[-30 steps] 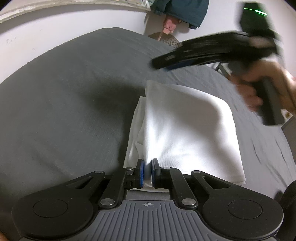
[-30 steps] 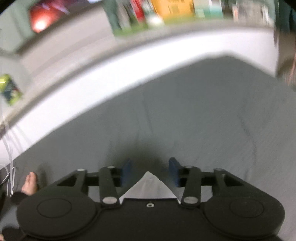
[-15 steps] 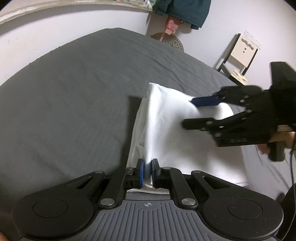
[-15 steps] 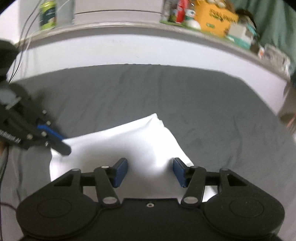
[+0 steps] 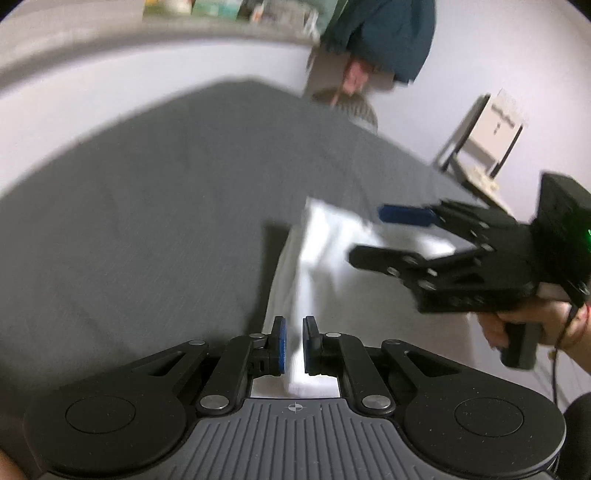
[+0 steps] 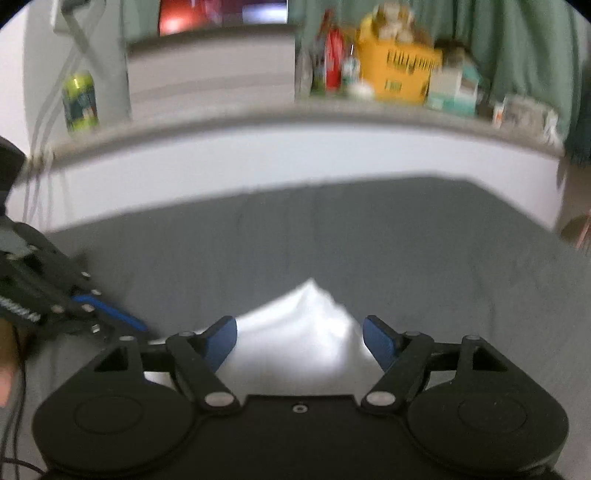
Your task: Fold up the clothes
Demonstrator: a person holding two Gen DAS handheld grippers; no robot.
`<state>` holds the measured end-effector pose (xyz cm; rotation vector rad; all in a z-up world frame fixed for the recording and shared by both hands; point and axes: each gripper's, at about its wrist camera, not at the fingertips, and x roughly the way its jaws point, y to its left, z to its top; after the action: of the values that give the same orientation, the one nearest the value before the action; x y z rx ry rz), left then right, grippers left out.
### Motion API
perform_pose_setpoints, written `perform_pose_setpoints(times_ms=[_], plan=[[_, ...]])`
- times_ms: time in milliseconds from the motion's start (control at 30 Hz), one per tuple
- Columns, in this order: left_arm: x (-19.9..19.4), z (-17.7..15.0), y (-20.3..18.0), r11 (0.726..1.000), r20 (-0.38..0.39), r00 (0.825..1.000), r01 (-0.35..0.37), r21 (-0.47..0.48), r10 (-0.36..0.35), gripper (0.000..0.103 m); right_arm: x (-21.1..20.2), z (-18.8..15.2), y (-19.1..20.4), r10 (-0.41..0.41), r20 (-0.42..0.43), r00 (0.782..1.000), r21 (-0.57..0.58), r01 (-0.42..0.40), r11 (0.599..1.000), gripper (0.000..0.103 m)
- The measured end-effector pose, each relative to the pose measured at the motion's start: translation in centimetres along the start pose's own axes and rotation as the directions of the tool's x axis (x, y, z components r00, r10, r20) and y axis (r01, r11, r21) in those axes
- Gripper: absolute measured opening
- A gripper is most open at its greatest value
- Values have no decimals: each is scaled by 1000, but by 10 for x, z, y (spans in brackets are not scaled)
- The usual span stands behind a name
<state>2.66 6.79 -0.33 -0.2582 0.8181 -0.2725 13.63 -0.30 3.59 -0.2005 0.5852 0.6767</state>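
Observation:
A folded white cloth (image 5: 325, 258) lies on the grey bedsheet (image 5: 147, 221). My left gripper (image 5: 294, 345) is shut on the near edge of the cloth, and a thick fold of it fills the gap between the pads. My right gripper (image 5: 369, 234) hovers open over the far right part of the cloth, held by a hand (image 5: 517, 325). In the right wrist view the right gripper (image 6: 299, 332) stands wide open, with the white cloth (image 6: 299, 332) peaked between and below its blue pads. The left gripper's fingers (image 6: 107, 312) show at the left of that view. Both views are blurred.
A white wall borders the bed's far side, under a ledge (image 6: 258, 114) crowded with a yellow basket (image 6: 399, 70), bottles and a can (image 6: 79, 101). A dark teal garment (image 5: 384, 33) hangs at the back. A small wooden stand (image 5: 487, 136) sits beyond the bed's right edge.
The right gripper's jaws have opened wider over the cloth. The left gripper keeps its hold, and its view has tilted upward. Both views have become blurred.

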Motion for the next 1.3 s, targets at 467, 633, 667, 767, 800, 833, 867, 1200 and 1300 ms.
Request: perform_pose_setpoints(times_ms=[467,633,667,767,800,833,867,1200,1300], plan=[[21,-8,-59,950,60,993,78,302,-101,7,-84,-77,-6,-21,142,990,-55,29,998,89],[41,-21,-66,932,-1,1000,30,360,-31,7,-58,-89,-6,44,124,991,-125,-29,992,95],[45,-21,-65,936,-11,1000,16,351,-13,7,-53,-92,-6,42,123,992,-133,-26,991,96],[49,-20,-62,945,-18,1000,12,327,-7,7,-41,-103,-3,30,116,993,-168,-11,986,102],[50,-20,-62,945,-22,1000,10,326,-3,7,-38,-105,2,10,106,994,-204,12,979,103],[51,-21,-61,946,-24,1000,13,324,-6,7,-36,-105,6,-8,100,995,-233,31,972,103],[51,-21,-60,947,-25,1000,19,321,-12,7,-35,-104,9,-17,95,995,-243,40,969,103],[42,-17,-58,949,-13,1000,29,315,-27,7,-71,-94,-6,-9,192,981,-172,42,984,103],[37,-19,-62,938,14,1000,20,345,-27,8,-67,-90,-18,-54,193,980,-62,67,996,103]])
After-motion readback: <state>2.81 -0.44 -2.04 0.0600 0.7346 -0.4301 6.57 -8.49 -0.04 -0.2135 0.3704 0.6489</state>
